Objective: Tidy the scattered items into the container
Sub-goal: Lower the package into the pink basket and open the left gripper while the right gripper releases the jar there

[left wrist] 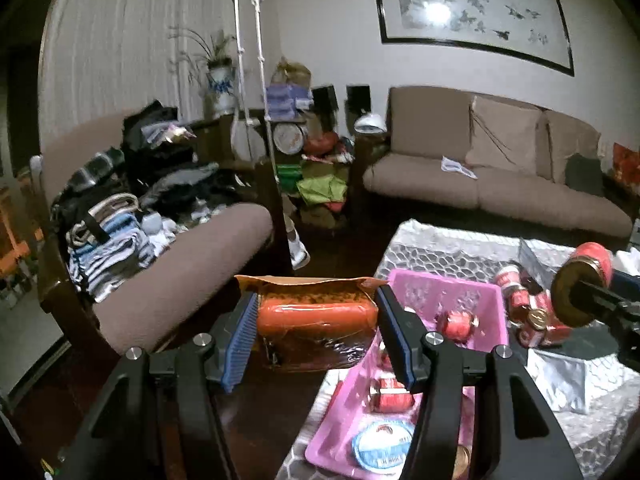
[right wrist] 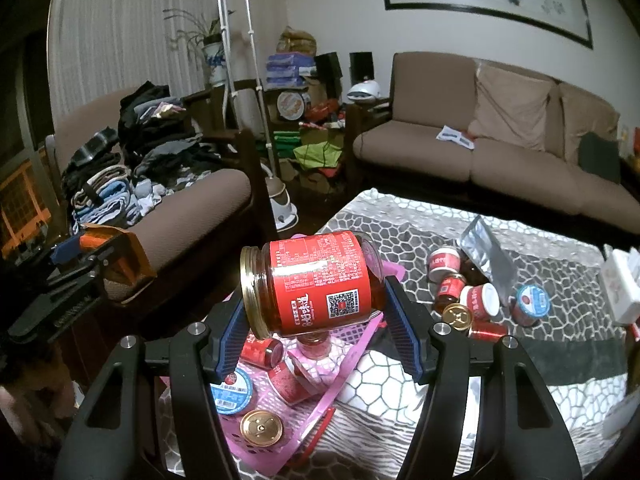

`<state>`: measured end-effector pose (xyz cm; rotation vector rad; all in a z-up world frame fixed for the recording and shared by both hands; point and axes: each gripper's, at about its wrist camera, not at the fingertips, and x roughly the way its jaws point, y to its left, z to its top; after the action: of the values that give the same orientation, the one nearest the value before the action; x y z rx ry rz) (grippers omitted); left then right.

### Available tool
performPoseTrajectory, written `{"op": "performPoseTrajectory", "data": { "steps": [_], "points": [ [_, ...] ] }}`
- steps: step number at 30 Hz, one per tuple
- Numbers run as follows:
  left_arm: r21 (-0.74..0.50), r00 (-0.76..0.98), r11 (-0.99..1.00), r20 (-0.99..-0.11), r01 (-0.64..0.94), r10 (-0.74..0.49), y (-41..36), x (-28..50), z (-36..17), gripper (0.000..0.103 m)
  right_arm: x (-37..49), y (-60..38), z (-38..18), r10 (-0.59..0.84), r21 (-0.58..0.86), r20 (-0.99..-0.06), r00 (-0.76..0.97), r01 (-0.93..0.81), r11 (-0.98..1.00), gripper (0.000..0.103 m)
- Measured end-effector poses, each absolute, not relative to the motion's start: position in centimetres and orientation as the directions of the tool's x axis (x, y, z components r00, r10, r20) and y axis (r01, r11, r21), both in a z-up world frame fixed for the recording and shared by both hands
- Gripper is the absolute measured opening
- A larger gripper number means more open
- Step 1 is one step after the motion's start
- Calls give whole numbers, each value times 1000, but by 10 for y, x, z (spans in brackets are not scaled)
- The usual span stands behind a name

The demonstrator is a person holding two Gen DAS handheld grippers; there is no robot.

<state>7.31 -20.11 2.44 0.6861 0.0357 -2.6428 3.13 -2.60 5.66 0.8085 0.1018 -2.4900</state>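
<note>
The left gripper (left wrist: 316,336) is held level beside the table's edge, its blue pads clamped wide on an orange snack bag (left wrist: 316,318). The right gripper (right wrist: 316,328) is raised over the pink basket (right wrist: 348,356), gripping a red-labelled jar (right wrist: 316,282) turned sideways, gold lid leftward. More jars (right wrist: 466,300) are scattered on the patterned tablecloth (right wrist: 400,224). The basket's contents are partly hidden by the grippers.

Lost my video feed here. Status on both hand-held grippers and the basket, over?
Left hand-held gripper shut on orange packet. Right hand-held gripper shut on red-label jar, over pink basket. More jars on table, nothing blocking.
</note>
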Motion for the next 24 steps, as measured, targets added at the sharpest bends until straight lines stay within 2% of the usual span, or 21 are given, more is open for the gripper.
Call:
{"op": "performPoseTrajectory", "data": {
  "steps": [8,9,12,14,17,24],
  "points": [
    [31,-794,-941,-527,337,-302,-196,47,7,57,11,-24,44,-449,97,-576,-683,488,-867,60],
    [38,-797,-942,-523,332,-302,-195,45,8,47,7,-26,42,-449,99,-576,-683,487,-868,60],
    [46,-806,-946,-512,321,-298,-191,42,8,42,0,-28,35,-462,118,-574,-676,490,-864,60],
    [-12,-798,-961,-560,276,-223,-192,35,0,36,-5,-31,27,-462,121,-581,-670,491,-863,60],
    [-98,-770,-973,-630,211,-103,-197,25,-11,35,-13,-34,13,-463,132,-607,-647,492,-861,60],
    [-26,-774,-971,-609,237,-172,-196,30,-9,35,-12,-35,9,-465,124,-612,-640,503,-855,60]
  ]
}}
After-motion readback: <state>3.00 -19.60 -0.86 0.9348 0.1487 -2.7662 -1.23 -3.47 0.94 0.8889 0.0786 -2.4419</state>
